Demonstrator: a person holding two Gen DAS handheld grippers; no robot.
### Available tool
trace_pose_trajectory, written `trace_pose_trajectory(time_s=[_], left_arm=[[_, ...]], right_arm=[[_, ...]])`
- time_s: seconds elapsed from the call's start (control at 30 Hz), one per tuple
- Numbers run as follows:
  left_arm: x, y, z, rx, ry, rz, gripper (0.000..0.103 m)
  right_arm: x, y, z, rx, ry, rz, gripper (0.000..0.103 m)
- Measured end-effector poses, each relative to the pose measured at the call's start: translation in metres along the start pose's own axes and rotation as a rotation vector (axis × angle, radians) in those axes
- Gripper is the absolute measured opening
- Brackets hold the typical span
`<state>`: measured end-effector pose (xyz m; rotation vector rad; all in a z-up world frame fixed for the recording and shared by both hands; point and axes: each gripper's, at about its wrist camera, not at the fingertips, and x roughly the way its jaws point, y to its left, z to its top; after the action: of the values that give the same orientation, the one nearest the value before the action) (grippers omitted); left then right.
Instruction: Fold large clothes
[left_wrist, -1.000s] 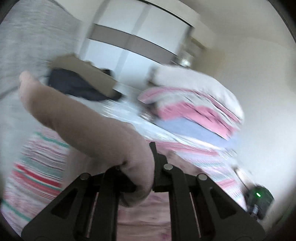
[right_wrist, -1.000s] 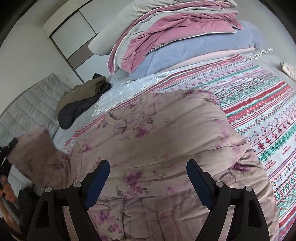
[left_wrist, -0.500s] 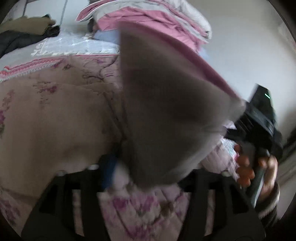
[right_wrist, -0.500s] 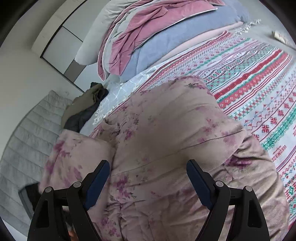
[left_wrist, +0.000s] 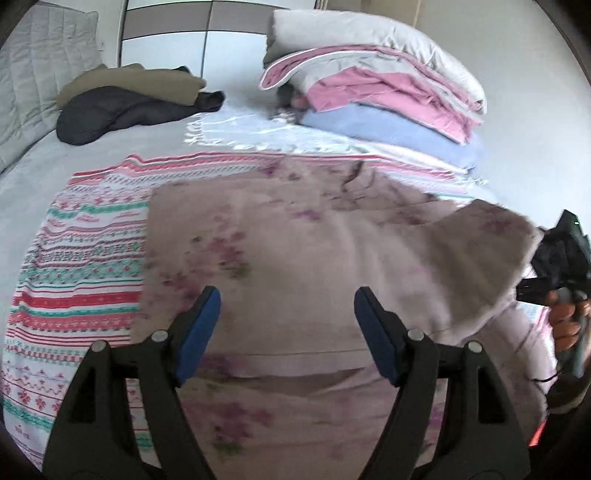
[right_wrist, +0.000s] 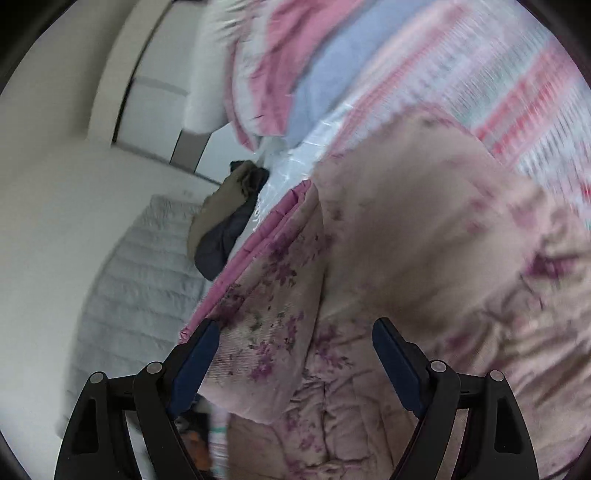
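1. Bedspread (left_wrist: 74, 266), striped, left of the left wrist frame. Risk: none beyond snagging if a gripper dips low.
2. Left gripper (left_wrist: 286, 321), lower centre of its frame. Jaws wide apart, holding nothing, hovering over the garment. Risk: a grab here could pinch both layers and drag the fold out of line.
3. Garment (left_wrist: 303, 251), pink floral padded piece, centre of the frame, spread on the bedspread. Left edge looks straight; one sleeve (left_wrist: 480, 258) lies folded inward at right. Risk: thick padding may spring the sleeve open again.
4. Bedding stack (left_wrist: 376, 85), upper right, well apart from the garment. Risk: low.
5. Right gripper (right_wrist: 291, 350), lower centre of the right wrist frame. Jaws wide apart, nothing gripped; a folded panel of the garment (right_wrist: 406, 240) lies between and beyond them. View is blurred; a careless close could catch extra cloth.
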<state>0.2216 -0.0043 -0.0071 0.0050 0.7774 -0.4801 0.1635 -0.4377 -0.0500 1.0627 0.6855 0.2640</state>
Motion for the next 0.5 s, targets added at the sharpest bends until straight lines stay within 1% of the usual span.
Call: trace_pose_trajectory(time_s=[0.03, 0.1, 0.17, 0.2, 0.23, 0.27, 0.3, 0.33, 0.37, 0.4, 0.43, 0.47, 0.5], left_arm=[[0.002, 0.002, -0.003, 0.010, -0.001, 0.010, 0.075], [0.009, 0.000, 0.001, 0.027, -0.008, 0.025, 0.075], [0.005, 0.001, -0.002, 0.032, -0.016, 0.024, 0.075], [0.005, 0.003, -0.001, 0.030, -0.021, 0.017, 0.075], [0.004, 0.003, 0.000, 0.027, -0.028, 0.007, 0.075], [0.007, 0.004, 0.001, 0.026, -0.032, 0.004, 0.075], [0.007, 0.003, 0.001, 0.028, -0.034, 0.003, 0.075], [0.007, 0.002, 0.003, 0.033, -0.037, 0.001, 0.075], [0.008, 0.001, 0.005, 0.038, -0.039, 0.002, 0.075], [0.009, 0.000, 0.007, 0.043, -0.041, 0.006, 0.075], [0.010, 0.000, 0.009, 0.050, -0.045, 0.013, 0.075], [0.010, 0.000, 0.011, 0.057, -0.053, 0.018, 0.075], [0.008, 0.000, 0.013, 0.060, -0.065, 0.018, 0.075]], right_arm=[[-0.002, -0.007, 0.002, 0.029, -0.004, 0.033, 0.086], [-0.004, -0.015, 0.005, 0.068, -0.011, 0.087, 0.086], [-0.002, -0.018, 0.006, 0.089, 0.001, 0.116, 0.086], [0.000, -0.018, 0.005, 0.094, 0.016, 0.115, 0.086], [0.002, -0.018, 0.005, 0.084, 0.019, 0.093, 0.085], [0.005, -0.016, 0.004, 0.052, 0.024, 0.044, 0.085], [0.011, -0.012, 0.003, 0.018, 0.033, -0.017, 0.077], [0.018, -0.009, 0.001, -0.010, 0.046, -0.073, 0.061], [0.027, -0.003, 0.000, -0.054, 0.073, -0.153, 0.050], [0.032, 0.003, 0.000, -0.086, 0.085, -0.203, 0.027], [0.037, 0.015, 0.001, -0.150, 0.086, -0.265, 0.014], [0.037, 0.026, 0.003, -0.199, 0.072, -0.288, 0.013], [0.031, 0.044, 0.009, -0.262, 0.033, -0.290, 0.012]])
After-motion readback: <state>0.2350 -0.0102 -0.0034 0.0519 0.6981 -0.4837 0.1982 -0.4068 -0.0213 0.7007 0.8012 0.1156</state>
